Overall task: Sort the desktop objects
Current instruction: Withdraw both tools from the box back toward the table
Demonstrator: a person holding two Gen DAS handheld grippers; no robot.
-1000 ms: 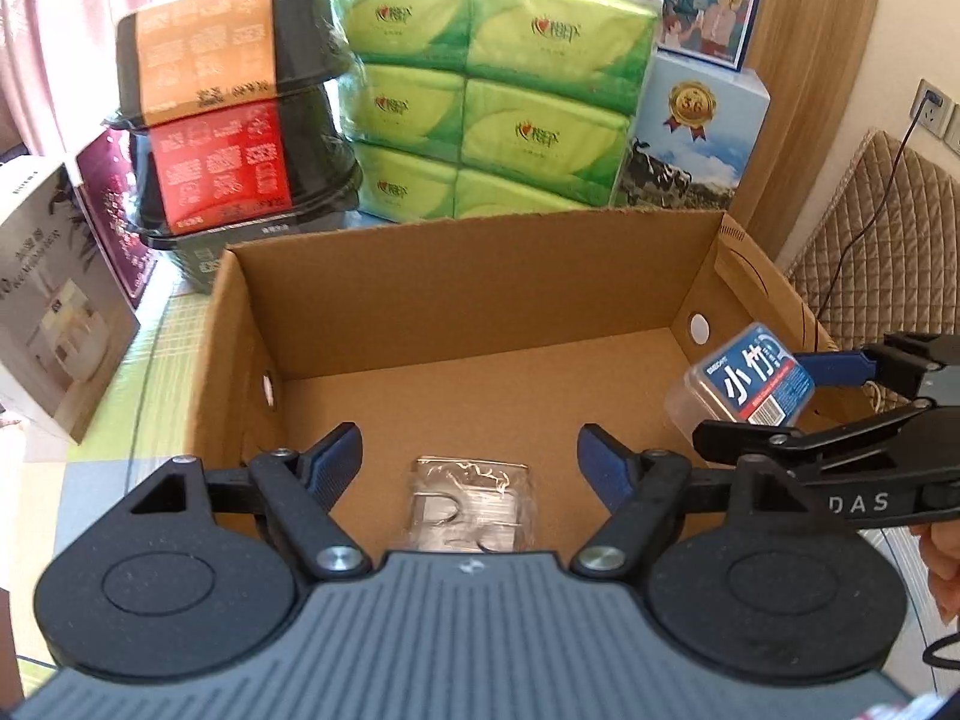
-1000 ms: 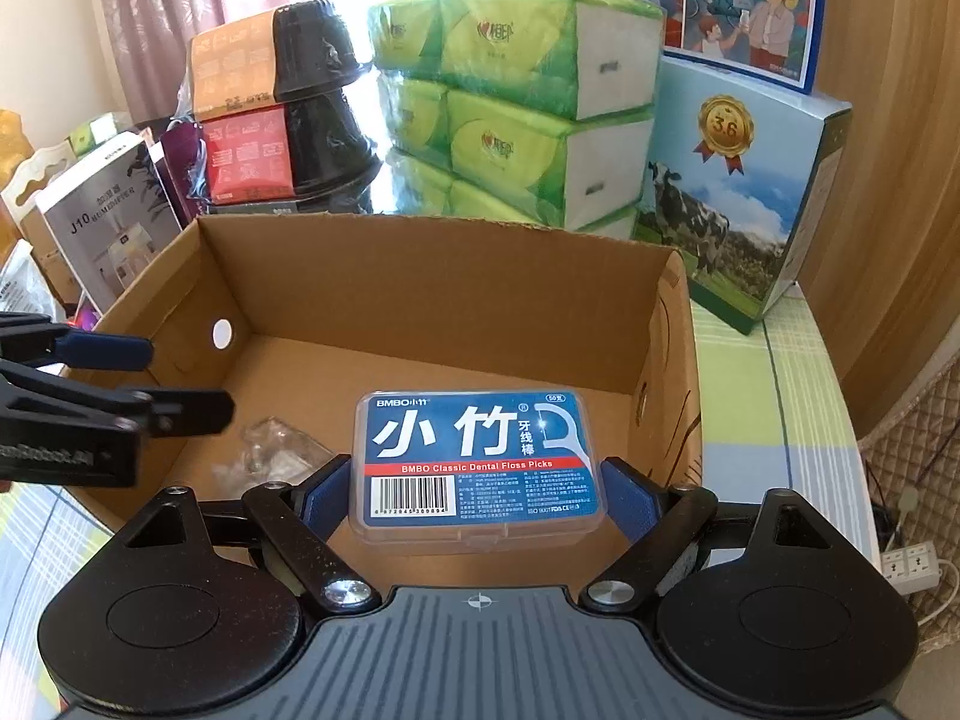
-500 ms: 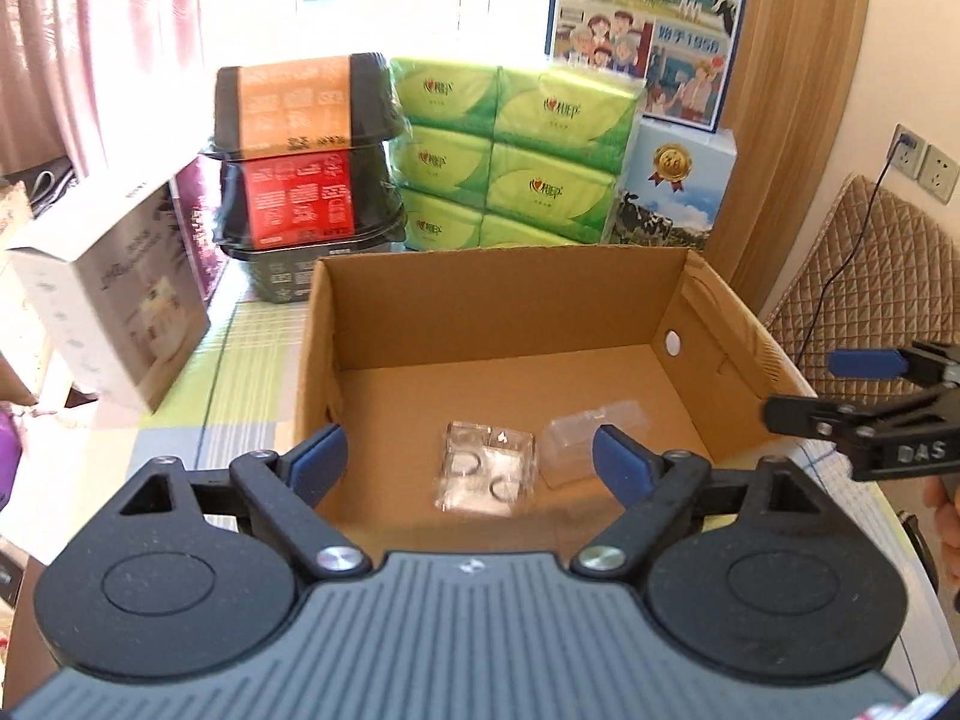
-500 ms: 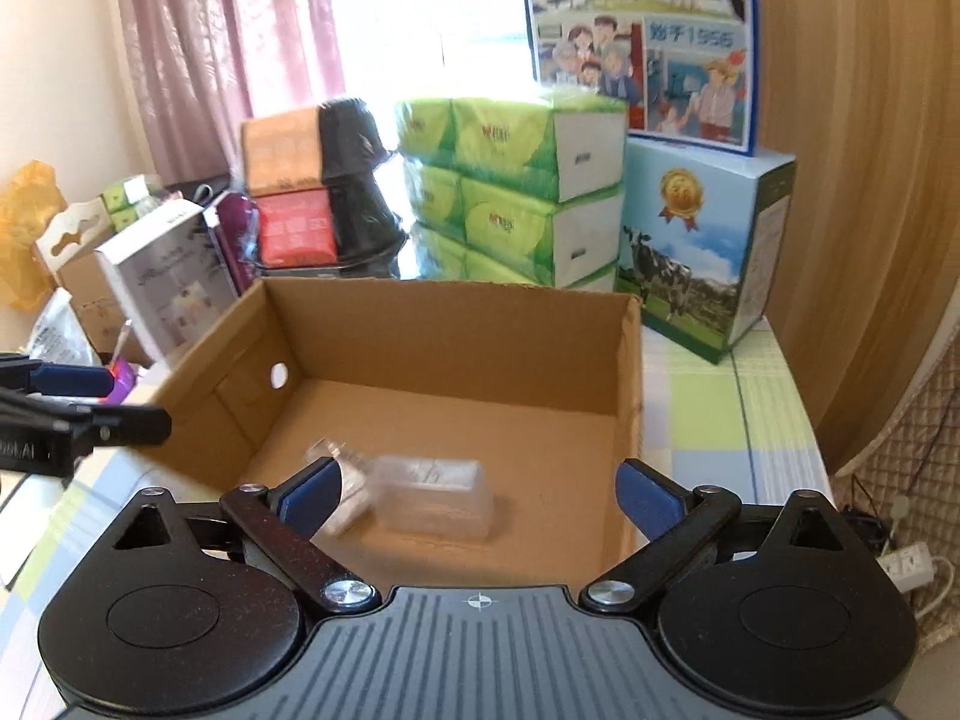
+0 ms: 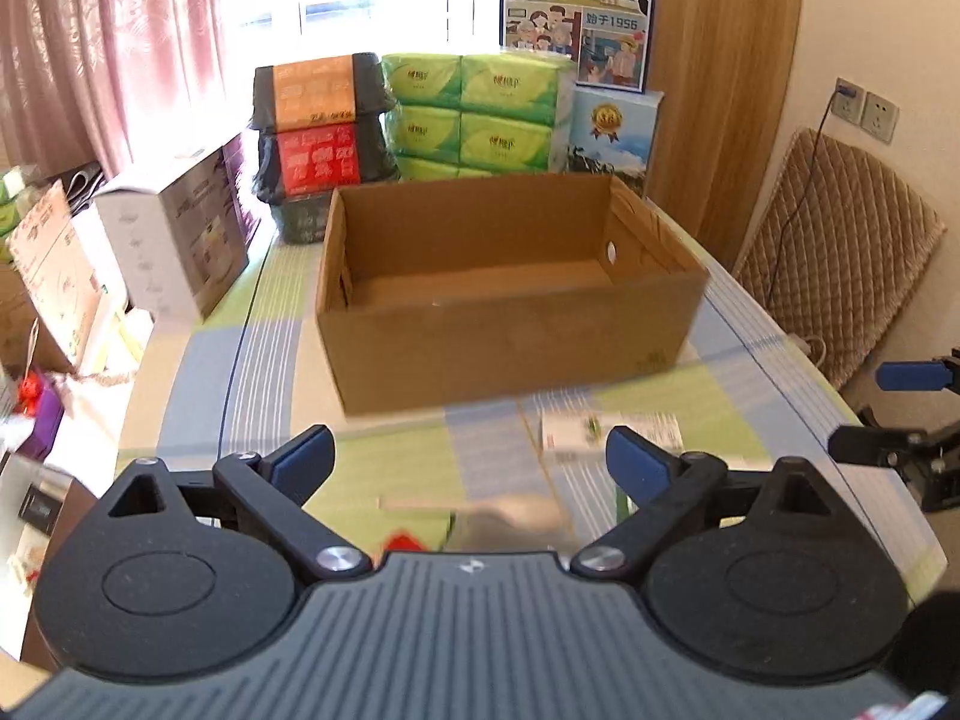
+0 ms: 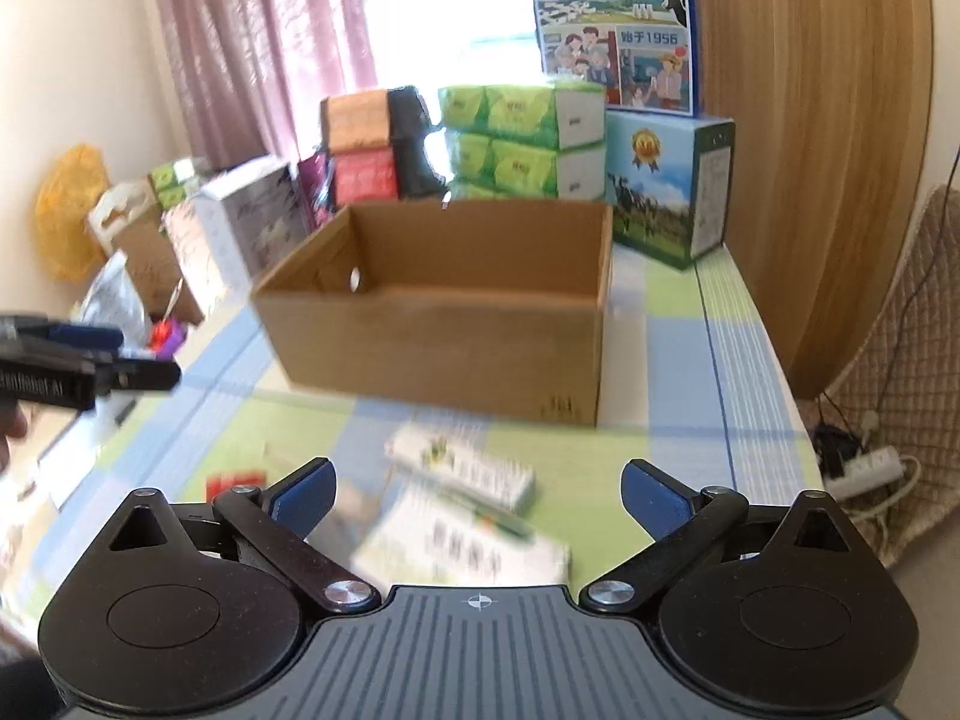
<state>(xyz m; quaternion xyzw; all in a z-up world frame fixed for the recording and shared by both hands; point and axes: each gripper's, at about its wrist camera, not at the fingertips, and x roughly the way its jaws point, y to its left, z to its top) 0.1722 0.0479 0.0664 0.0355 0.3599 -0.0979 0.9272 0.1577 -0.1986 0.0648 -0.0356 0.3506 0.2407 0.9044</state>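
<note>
On the striped tablecloth (image 6: 744, 360), a plain brown open-topped cardboard box (image 5: 510, 336); both tools (image 5: 471, 459) (image 6: 477, 483) spread apart, empty.

Pink curtains (image 5: 108, 42) hang at the bright window. Green tissue packs (image 5: 474, 114) stack beside black bowls (image 5: 321, 126), a milk carton (image 6: 666, 192) to their right under a poster (image 6: 615, 24). Power strip (image 6: 864, 468) lies on the floor.
</note>
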